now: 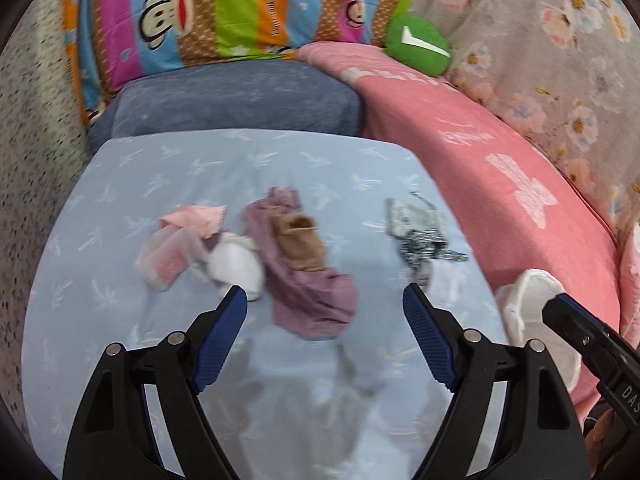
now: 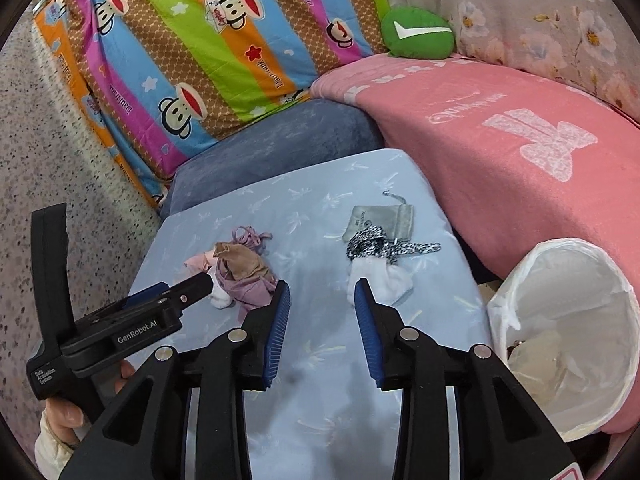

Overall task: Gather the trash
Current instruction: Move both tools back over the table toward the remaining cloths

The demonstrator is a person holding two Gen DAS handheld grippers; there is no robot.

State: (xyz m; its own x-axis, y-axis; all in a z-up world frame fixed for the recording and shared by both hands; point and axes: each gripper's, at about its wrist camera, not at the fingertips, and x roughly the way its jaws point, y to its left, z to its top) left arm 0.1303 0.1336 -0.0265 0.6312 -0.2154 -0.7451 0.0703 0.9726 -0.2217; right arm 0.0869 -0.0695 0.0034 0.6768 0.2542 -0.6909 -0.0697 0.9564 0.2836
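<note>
Mauve cloth (image 1: 308, 276) lies mid-frame on the pale-blue cushion (image 1: 120, 184), long axis running upper left to lower right. Both the left hand-held gripper (image 1: 325, 300) and right hand-held gripper (image 2: 322, 292) gape empty.

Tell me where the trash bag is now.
In the right wrist view the trash bag stands at the right, beside the blue cushion and against the pink blanket, right of the right gripper.
</note>
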